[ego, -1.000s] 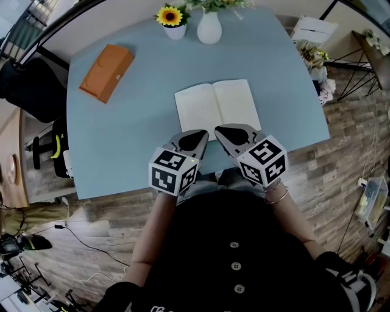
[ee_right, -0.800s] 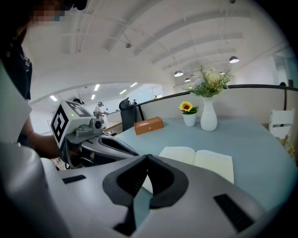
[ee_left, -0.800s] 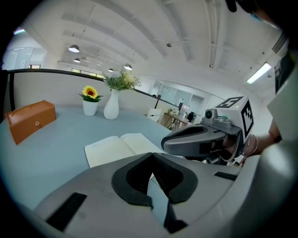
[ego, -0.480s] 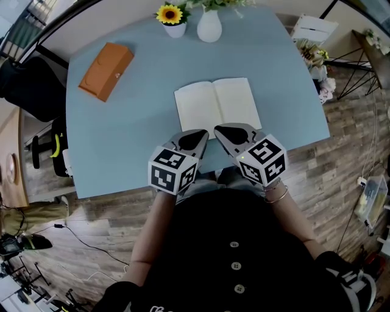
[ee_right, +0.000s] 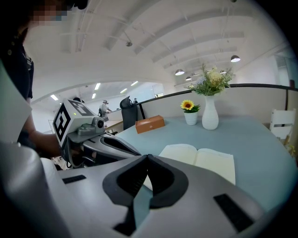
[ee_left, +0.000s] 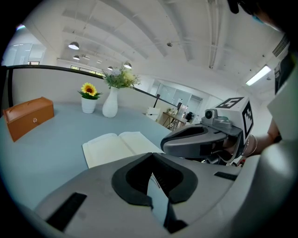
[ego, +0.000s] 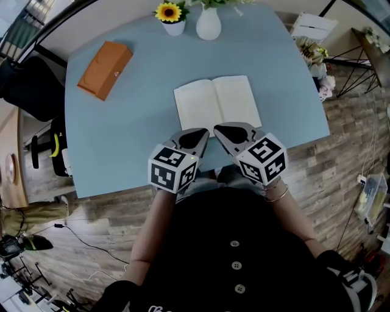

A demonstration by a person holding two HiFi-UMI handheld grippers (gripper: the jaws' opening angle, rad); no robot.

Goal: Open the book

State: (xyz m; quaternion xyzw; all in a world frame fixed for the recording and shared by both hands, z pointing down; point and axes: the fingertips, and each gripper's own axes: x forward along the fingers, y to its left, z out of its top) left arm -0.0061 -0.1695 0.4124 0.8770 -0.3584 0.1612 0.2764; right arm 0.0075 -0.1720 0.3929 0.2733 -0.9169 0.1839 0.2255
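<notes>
**Head view: book lying open, both grippers closed and empty at the near table edge**

Book point(ego: 217, 102) is recorded flat on the blue table point(ego: 134, 103), roughly mid-table, spread wide with two pale pages facing up and the spine gutter running away from the person. No cover is seen standing or folded over. By this layout the opening is judged already done.

Left gripper point(ego: 200, 134) and right gripper point(ego: 223, 131) are held side by side over the near edge of the table, tips angled toward each other and pointed at the near edge of the book. In each gripper view the two jaws are seen brought together at the tips, with nothing caught between them; only table surface shows through the gap behind the tips.

Book is placed just ahead of both tips, left page before the left gripper, right page before the right. In the head view the tips lie right at the near page edge; whether contact is made cannot be settled from these views.

The closed, paired, close-to-body hold is judged a parked posture, not an approach.

Orange box point(ego: 105, 70), white vase point(ego: 208, 25) and sunflower pot point(ego: 171, 17) are noted at the far side, well apart from the book.
</notes>
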